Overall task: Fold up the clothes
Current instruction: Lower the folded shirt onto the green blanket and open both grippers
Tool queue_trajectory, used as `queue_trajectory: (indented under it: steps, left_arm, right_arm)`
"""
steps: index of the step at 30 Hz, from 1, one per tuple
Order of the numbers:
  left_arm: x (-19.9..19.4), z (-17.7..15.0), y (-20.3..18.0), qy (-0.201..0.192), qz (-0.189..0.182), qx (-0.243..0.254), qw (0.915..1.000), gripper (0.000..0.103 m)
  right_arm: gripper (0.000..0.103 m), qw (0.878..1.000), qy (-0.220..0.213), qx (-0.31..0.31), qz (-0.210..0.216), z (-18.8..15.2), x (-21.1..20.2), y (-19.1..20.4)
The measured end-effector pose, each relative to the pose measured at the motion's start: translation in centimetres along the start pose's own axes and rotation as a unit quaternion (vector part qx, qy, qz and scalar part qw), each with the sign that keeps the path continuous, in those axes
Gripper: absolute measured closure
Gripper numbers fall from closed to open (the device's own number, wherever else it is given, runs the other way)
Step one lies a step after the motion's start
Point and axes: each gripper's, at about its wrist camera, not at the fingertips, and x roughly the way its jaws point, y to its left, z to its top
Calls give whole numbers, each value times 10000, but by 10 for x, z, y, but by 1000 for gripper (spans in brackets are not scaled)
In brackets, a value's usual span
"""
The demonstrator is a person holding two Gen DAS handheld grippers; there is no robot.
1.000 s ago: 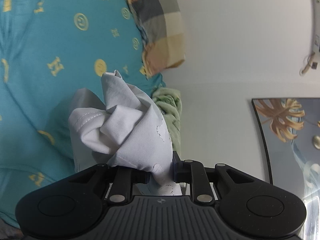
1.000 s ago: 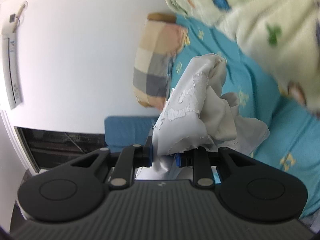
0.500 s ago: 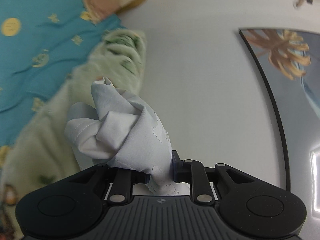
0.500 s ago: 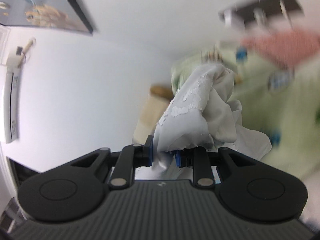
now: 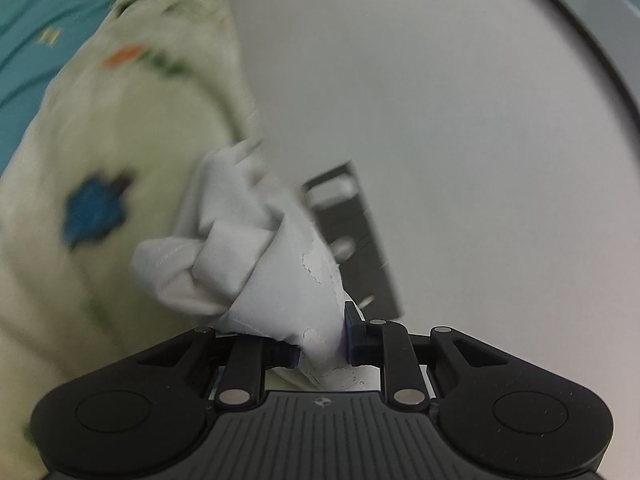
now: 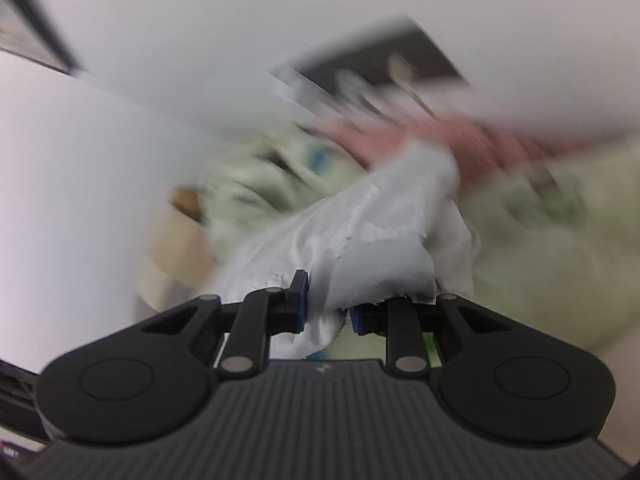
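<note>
Left gripper (image 5: 322,346): jaws closed narrow on a bunched wad of the white garment (image 5: 264,264), which stands up from between them and leans left.
Right gripper (image 6: 328,312): jaws clamped on another bunch of the white garment (image 6: 372,240); the cloth rises far and to the right of them.
Garment surface: cracked, flaking white print shows on the fabric in both views.
Behind, left wrist view: a pale green blanket (image 5: 100,160) with a blue motif fills the left; a teal sheet (image 5: 28,28) at the far left; a plain white wall on the right.
Behind, right wrist view: heavily blurred; pale green fabric and what may be a pink cloth (image 6: 400,140) lie beyond the garment.
</note>
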Motion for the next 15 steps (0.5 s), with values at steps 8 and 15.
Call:
queue_trajectory:
  steps: [8, 15]
  left_arm:
    - [3, -39, 0, 327, 757, 629, 9946, 74]
    - [-44, -52, -47, 63, 1235, 1430, 9820, 45]
  right_arm:
    - [76, 9990, 368, 244, -92, -20, 5, -22]
    - [75, 9981, 514, -283, -181, -50, -57, 1]
